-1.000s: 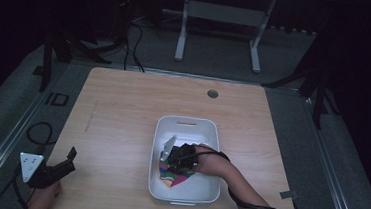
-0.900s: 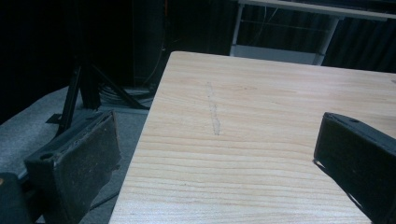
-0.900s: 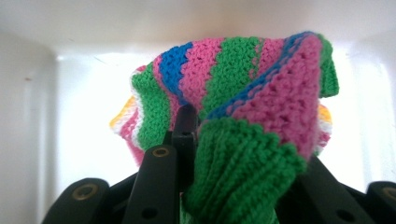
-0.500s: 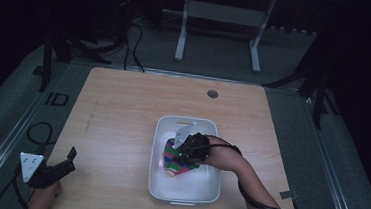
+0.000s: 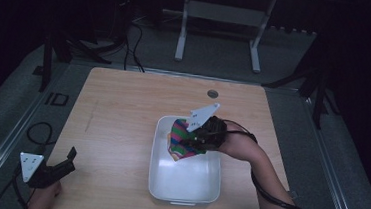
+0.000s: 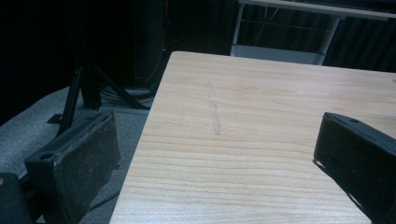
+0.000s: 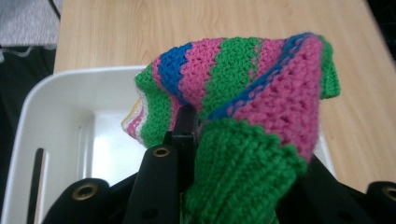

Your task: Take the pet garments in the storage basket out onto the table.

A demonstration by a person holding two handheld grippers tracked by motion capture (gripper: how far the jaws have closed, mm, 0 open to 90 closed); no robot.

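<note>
A striped crocheted cloth (image 5: 179, 140) in pink, green and blue hangs above the white tub (image 5: 160, 178) in the high view. My right gripper (image 5: 197, 138) is shut on the cloth and holds it up over the tub's far end. In the right gripper view the cloth (image 7: 252, 112) drapes over the black jaws, with my right gripper (image 7: 196, 140) pinching a fold and the tub (image 7: 56, 130) below. My left gripper (image 5: 66, 159) rests at the table's near left corner, open. Its jaws stand wide apart in the left gripper view, with bare wood between them at my left gripper (image 6: 217, 154).
The wooden table (image 5: 123, 109) has a round grommet hole (image 5: 213, 93) near its far edge. A faint scuff mark (image 6: 215, 112) runs along the wood ahead of the left jaws. Dark stands and cables sit on the grey floor (image 5: 11, 121) around the table.
My right gripper has risen out of the tub with the striped cloth, moving toward the tub's far end. The left gripper has stayed put.
</note>
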